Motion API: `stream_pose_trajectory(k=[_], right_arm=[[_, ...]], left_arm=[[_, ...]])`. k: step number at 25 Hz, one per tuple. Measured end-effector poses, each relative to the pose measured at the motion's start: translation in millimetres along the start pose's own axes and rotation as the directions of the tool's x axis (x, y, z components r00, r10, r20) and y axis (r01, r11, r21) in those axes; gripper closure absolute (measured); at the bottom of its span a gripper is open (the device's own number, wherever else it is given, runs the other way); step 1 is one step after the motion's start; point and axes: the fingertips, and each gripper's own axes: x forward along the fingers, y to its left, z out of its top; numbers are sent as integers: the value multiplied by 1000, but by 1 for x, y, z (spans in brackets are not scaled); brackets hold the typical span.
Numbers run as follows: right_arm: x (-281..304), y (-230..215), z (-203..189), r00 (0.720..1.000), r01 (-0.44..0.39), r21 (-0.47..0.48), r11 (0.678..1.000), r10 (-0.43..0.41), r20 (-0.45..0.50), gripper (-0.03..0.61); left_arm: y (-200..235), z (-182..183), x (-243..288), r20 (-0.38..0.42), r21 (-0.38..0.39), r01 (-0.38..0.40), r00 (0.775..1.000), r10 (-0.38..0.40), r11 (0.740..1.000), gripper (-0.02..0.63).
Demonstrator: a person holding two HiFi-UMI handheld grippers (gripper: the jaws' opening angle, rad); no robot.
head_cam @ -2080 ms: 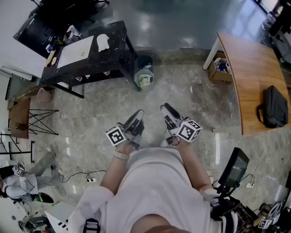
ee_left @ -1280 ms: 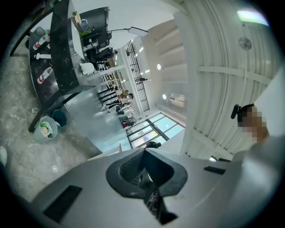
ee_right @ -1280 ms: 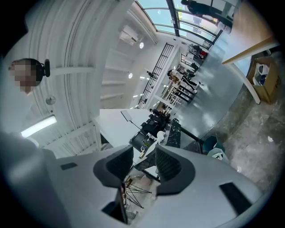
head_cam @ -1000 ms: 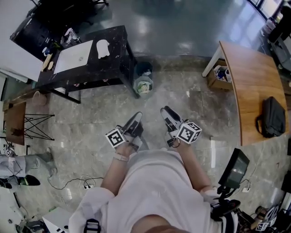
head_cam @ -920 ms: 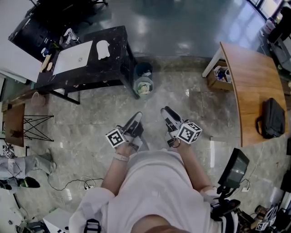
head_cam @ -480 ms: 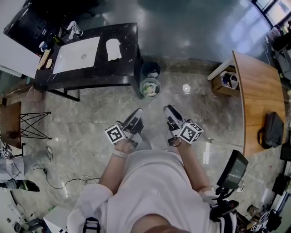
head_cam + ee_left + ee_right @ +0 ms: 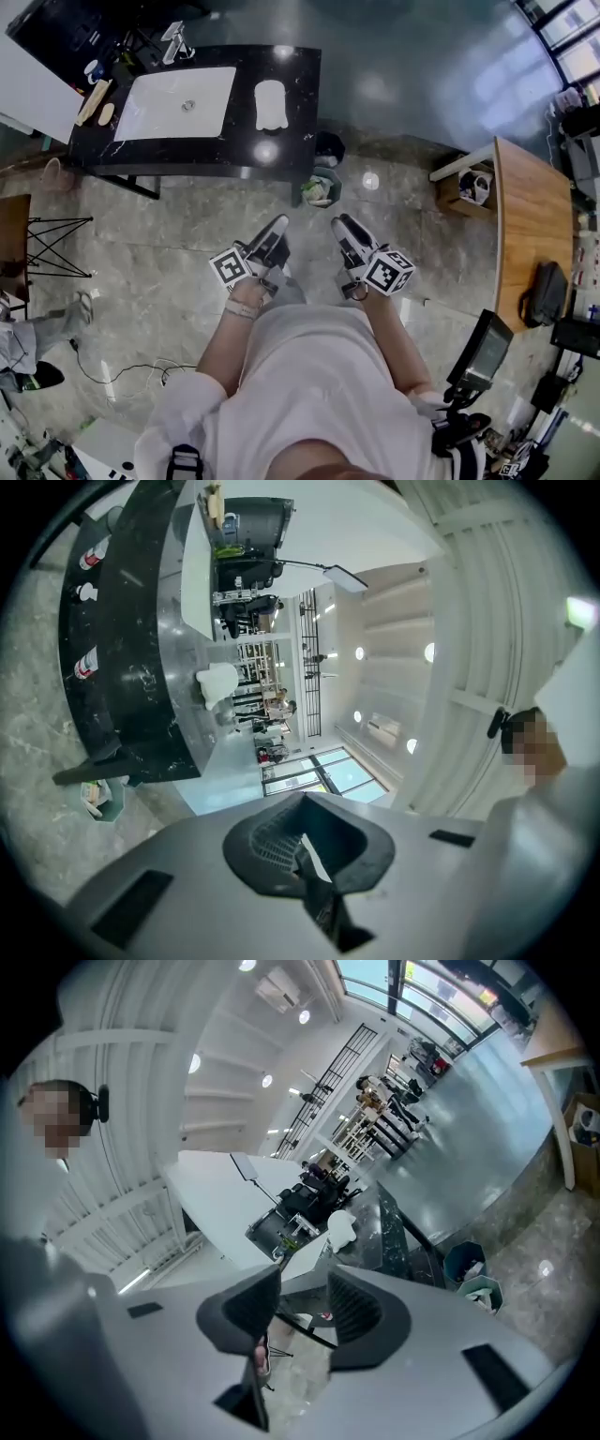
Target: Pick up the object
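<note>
A white, ghost-shaped object [image 7: 269, 103] lies on the black marble table [image 7: 291, 141], just right of a white inset basin [image 7: 178, 101]. It also shows as a white object [image 7: 217, 682] in the left gripper view and as a small white object [image 7: 340, 1227] in the right gripper view. Both grippers are held in front of the person's chest, well short of the table. My left gripper [image 7: 276, 231] has its jaws together with nothing in them. My right gripper [image 7: 341, 228] has a gap between its pads and is empty.
Two bins [image 7: 322, 184] stand on the floor at the table's near right corner. A curved wooden desk [image 7: 530, 220] with a black bag [image 7: 538, 293] is at the right, with a cardboard box [image 7: 466, 186] beside it. A tap and small items [image 7: 173, 39] sit behind the basin.
The view has moved forward: the black table and white object are now nearer and more central. Both grippers keep the same pose in front of the body.
</note>
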Motion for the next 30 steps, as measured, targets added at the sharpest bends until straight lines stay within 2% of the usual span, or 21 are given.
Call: stream_pose_trajectory(k=[6, 10, 14, 19, 21, 24, 28, 30], right_arm=[[48, 14, -10, 996, -37, -28, 999, 34, -79, 417], [84, 27, -15, 987, -97, -40, 994, 91, -132, 417], [110, 30, -22, 969, -151, -41, 988, 140, -204, 417], [152, 29, -16, 939, -219, -6, 976, 209, -272, 417], [169, 31, -15, 928, -231, -46, 972, 206, -310, 417], [188, 23, -16, 910, -213, -175, 961, 130, -394, 417], [210, 12, -10, 881, -234, -319, 918, 62, -469, 417], [224, 4, -7, 865, -255, -391, 885, 27, -502, 417]], left_arm=[[7, 39, -22, 90, -16, -5, 996, 7, 1000, 609], [14, 64, -43, 164, -2, -39, 986, 39, 999, 609], [15, 82, -61, 262, 9, -71, 963, 67, 997, 609], [6, 97, -74, 381, 22, -108, 920, 91, 994, 609], [0, 101, -80, 418, 34, -123, 903, 98, 992, 609], [-9, 101, -91, 470, 46, -154, 875, 115, 987, 609], [-16, 96, -102, 531, 54, -194, 836, 136, 980, 609], [-18, 97, -107, 563, 59, -210, 815, 141, 976, 609]])
